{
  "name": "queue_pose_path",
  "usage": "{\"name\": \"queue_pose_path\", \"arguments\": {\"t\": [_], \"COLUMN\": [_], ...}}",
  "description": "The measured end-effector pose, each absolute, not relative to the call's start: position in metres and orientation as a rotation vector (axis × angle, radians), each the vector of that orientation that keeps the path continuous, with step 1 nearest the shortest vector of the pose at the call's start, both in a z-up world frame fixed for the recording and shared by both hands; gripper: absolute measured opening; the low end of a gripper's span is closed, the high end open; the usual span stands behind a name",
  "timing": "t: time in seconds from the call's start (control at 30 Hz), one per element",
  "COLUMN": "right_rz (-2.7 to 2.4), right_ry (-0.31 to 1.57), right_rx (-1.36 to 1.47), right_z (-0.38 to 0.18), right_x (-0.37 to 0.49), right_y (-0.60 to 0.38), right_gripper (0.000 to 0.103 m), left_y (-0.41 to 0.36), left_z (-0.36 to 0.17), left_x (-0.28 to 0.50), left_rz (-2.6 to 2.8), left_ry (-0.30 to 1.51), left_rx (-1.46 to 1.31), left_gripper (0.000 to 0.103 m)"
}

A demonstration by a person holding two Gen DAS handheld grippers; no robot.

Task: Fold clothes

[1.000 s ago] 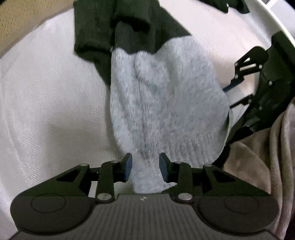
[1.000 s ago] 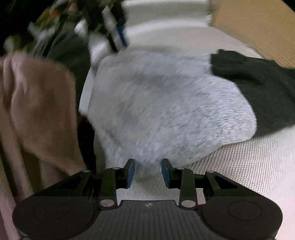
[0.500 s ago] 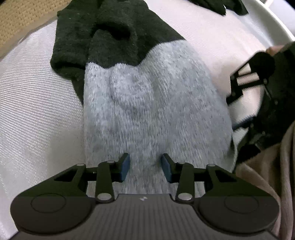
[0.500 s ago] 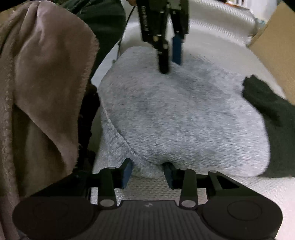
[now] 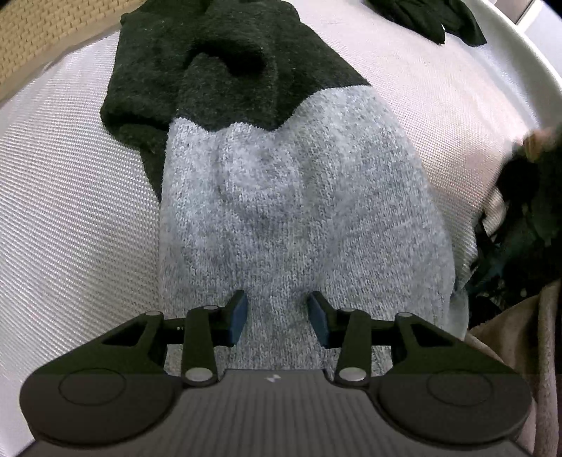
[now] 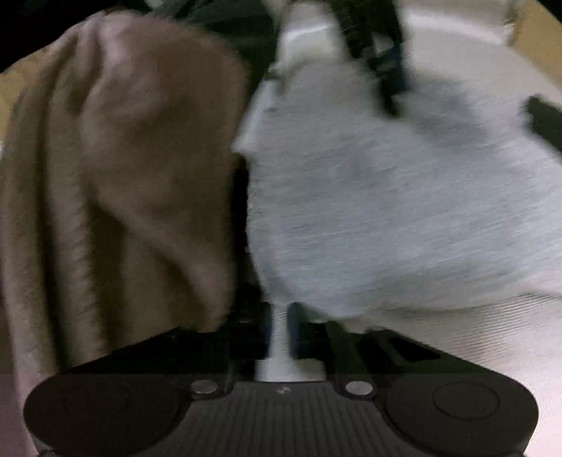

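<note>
A chunky knit garment, grey (image 5: 298,211) in its near half and black (image 5: 217,63) beyond, lies on a white woven surface (image 5: 70,211). My left gripper (image 5: 277,313) points steeply down onto the grey end. A ridge of grey knit is pinched between its blue pads (image 5: 239,316). In the blurred right wrist view, the same grey knit (image 6: 404,211) fills the right half. My right gripper (image 6: 280,327) is shut on a pale strip of its near edge. The left gripper (image 6: 379,52) shows as a dark blur at the knit's far side.
A beige fleece cloth (image 6: 123,175) hangs at the left of the right wrist view and shows again (image 5: 527,334) at the lower right of the left view. Another black garment (image 5: 428,17) lies at the far right. A tan woven surface (image 5: 35,28) borders the white one.
The right gripper's jaws, apart around the grey edge before, have come together on it while it tilted. The left gripper has sunk, and the knit now lies spread flat.
</note>
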State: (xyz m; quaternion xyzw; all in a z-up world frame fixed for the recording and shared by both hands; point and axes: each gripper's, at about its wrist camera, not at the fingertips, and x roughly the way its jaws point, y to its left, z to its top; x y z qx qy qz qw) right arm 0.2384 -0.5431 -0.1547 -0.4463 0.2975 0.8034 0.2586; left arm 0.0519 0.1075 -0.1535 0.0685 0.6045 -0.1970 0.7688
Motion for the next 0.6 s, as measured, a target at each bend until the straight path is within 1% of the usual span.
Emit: {"name": "queue_pose_path", "arguments": {"t": [0.07,0.17,0.2,0.23,0.27,0.3,0.33,0.4,0.5,0.6], "right_rz": [2.153,2.09,2.072,2.054,2.036,2.017,1.997,1.975,1.997,2.02], "right_ry": [0.801,0.787,0.738,0.69,0.641,0.583,0.526,0.457,0.457,0.403], "right_rx": [-1.213,-1.135,-1.116,-1.097,-1.089,-1.124,-1.157,-1.235,-1.328,-1.291], "right_z": [-0.162,-0.16,-0.153,-0.146,-0.14,-0.137,-0.134,-0.135,-0.148,-0.147], "right_x": [0.234,0.244,0.247,0.25,0.252,0.25,0.249,0.245,0.24,0.235], "right_y": [-0.552,-0.557,-0.56,-0.562,-0.564,-0.563,-0.562,-0.556,-0.546,-0.534], "right_gripper": [0.004,0.005,0.01,0.012,0.022,0.034,0.037,0.038,0.038,0.038], "left_y": [0.108,0.109,0.109,0.11,0.11,0.11,0.111,0.113,0.114,0.114], "left_z": [-0.154,-0.155,-0.155,-0.156,-0.156,-0.156,-0.157,-0.157,-0.158,-0.158], "left_x": [0.051,0.049,0.049,0.048,0.048,0.048,0.048,0.047,0.044,0.041], "left_rz": [-0.428,-0.43,-0.43,-0.431,-0.433,-0.434,-0.435,-0.435,-0.432,-0.428], "left_ry": [1.311,1.309,1.309,1.31,1.311,1.313,1.314,1.316,1.314,1.312], "left_rx": [0.149,0.144,0.143,0.143,0.143,0.142,0.138,0.13,0.127,0.128], "left_gripper": [0.044,0.044,0.044,0.044,0.044,0.044,0.044,0.044,0.044,0.044]}}
